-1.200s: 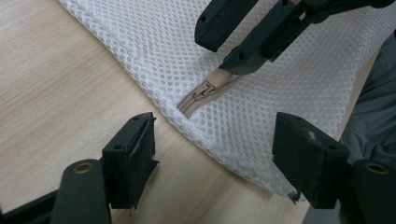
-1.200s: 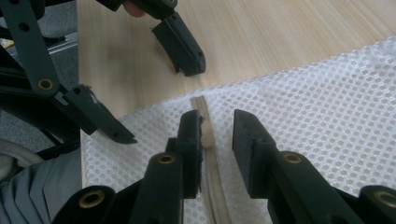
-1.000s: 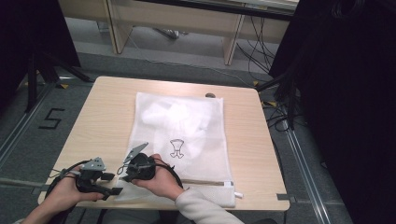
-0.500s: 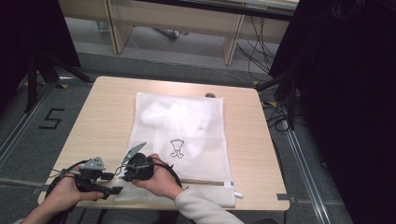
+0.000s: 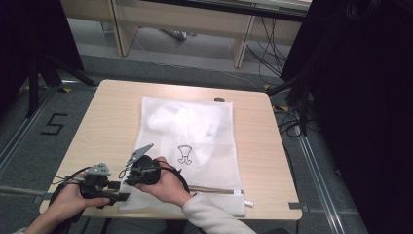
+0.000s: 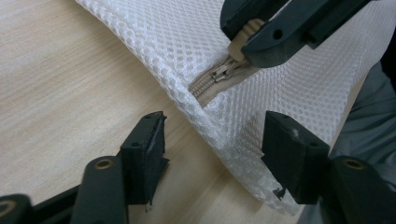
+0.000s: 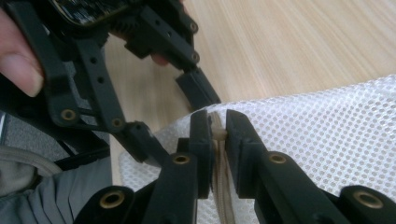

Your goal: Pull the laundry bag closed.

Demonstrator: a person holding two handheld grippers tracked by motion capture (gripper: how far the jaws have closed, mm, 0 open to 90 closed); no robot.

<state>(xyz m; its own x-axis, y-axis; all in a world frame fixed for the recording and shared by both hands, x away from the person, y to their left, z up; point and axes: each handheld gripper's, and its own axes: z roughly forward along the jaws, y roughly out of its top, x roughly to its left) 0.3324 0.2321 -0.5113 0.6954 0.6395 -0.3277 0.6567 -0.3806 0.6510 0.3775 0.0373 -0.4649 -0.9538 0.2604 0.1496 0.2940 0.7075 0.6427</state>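
mesh bag (image 5: pixel 195 141) corner: right gripper (image 7: pixel 217 122) pinching zipper (image 6: pixel 219 74), left gripper (image 6: pixel 212 144) straddling.

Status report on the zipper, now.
Right gripper shut on zipper pull. Left gripper open, straddling mesh bag corner. Nothing blocking.

One mesh bag (image 5: pixel 195 141), two tongs (image 5: pixel 127 181)

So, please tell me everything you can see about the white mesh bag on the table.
The mesh bag is a flat white rectangle of honeycomb net with pale contents inside and a small dark drawing printed on it. It lies on the wooden table, its beige zipper along the near edge. The right gripper is shut on the zipper at the bag's near left corner, lifting it slightly. The left gripper is open, its jaws either side of that corner.
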